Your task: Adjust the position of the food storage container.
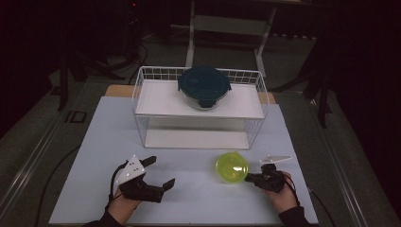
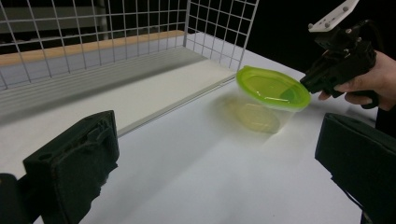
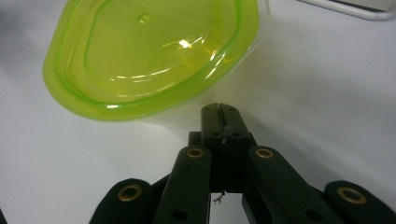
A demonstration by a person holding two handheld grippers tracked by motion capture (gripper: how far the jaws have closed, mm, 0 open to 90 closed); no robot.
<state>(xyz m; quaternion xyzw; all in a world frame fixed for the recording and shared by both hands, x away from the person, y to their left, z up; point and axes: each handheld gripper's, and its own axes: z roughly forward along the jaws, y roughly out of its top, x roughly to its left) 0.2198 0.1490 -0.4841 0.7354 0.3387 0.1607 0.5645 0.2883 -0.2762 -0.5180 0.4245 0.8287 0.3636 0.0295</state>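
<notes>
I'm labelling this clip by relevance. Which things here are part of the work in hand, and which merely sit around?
In the job:
- green-lidded container
- right gripper, shut, at its rim
- left gripper, open, waiting

Just there:
- wire rack
- dark-lidded glass container on the rack's top shelf
- table

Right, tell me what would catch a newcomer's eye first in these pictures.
The clear plastic tub with the bright yellow-green lid glows on the pale table, front right, with the shut right gripper at its rim. Behind it stands a white wire rack with a round glass container with a dark teal lid on its top shelf. The left gripper waits open at front left.
</notes>
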